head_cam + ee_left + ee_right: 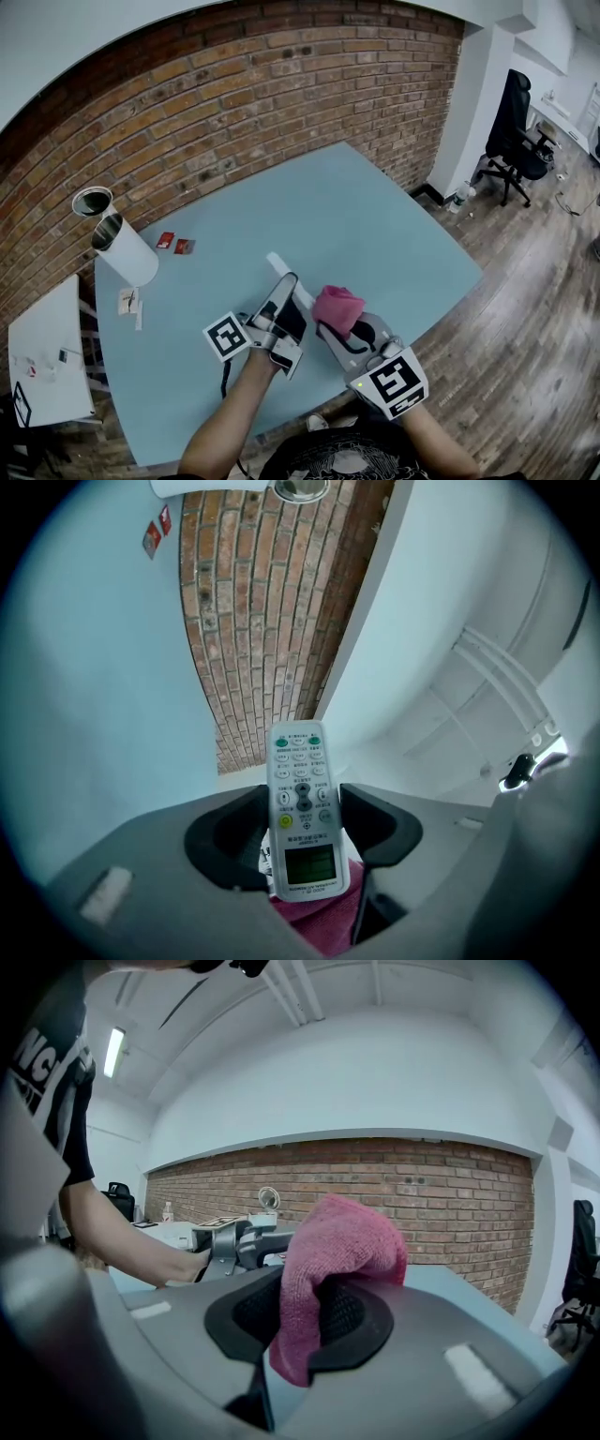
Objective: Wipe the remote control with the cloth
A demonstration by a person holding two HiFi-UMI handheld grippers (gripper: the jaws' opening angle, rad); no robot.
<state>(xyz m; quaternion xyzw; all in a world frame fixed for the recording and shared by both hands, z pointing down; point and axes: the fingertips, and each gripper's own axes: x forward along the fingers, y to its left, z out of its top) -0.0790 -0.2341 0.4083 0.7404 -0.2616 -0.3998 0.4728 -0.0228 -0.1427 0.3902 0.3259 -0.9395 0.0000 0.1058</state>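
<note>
My left gripper (286, 302) is shut on a white remote control (280, 265), which sticks out past the jaws over the pale blue table (375, 225). In the left gripper view the remote (302, 799) sits upright between the two jaws of the left gripper (300, 829), buttons and small screen facing the camera. My right gripper (341, 324) is shut on a bunched pink cloth (337, 307), close beside the remote's near end. In the right gripper view the cloth (339, 1255) bulges out of the right gripper (314, 1321). A bit of the cloth (317, 922) shows under the remote.
A white cylinder with a metal cup on top (114, 236) stands at the table's left by the brick wall (281, 84). Two red packets (175, 245) and a paper slip (129, 300) lie near it. A white side table (47, 356) is at left, an office chair (516, 131) far right.
</note>
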